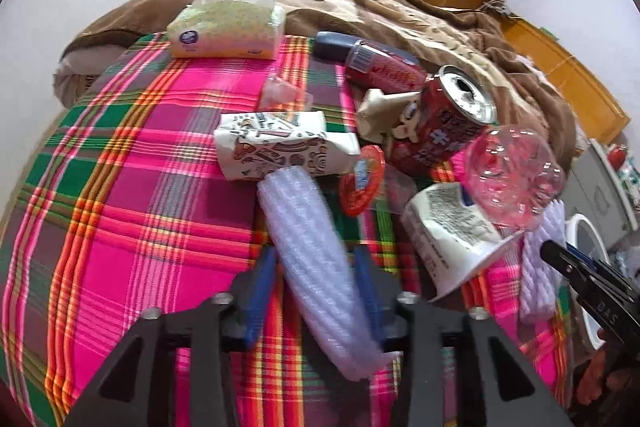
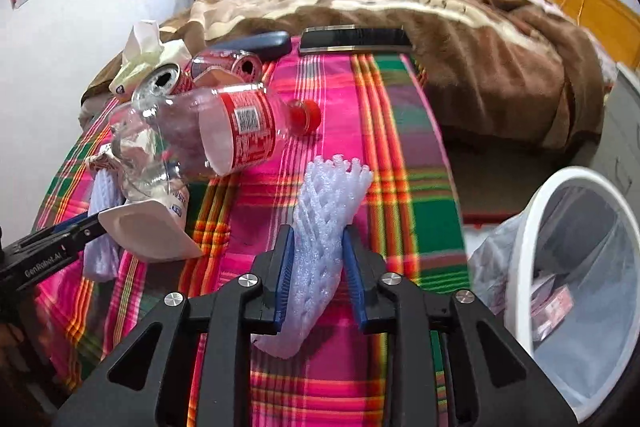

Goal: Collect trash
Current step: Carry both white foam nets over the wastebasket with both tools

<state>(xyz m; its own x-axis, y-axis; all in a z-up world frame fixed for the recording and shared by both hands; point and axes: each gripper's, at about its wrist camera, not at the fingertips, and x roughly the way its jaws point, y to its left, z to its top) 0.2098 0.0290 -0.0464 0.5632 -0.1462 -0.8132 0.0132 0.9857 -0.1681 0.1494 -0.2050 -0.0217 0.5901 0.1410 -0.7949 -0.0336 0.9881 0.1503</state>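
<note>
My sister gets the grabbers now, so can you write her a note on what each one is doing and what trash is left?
Left gripper: jaws around a white foam net sleeve lying on the plaid cloth; whether they grip it is unclear.
Right gripper: jaws pressed on a second foam net.
White bin with a clear liner sits to the right, some packaging already inside.
Left to collect: soda can, clear bottle, white cup, patterned carton, red ring.
Phone and tissue pack are probably not trash.
</note>
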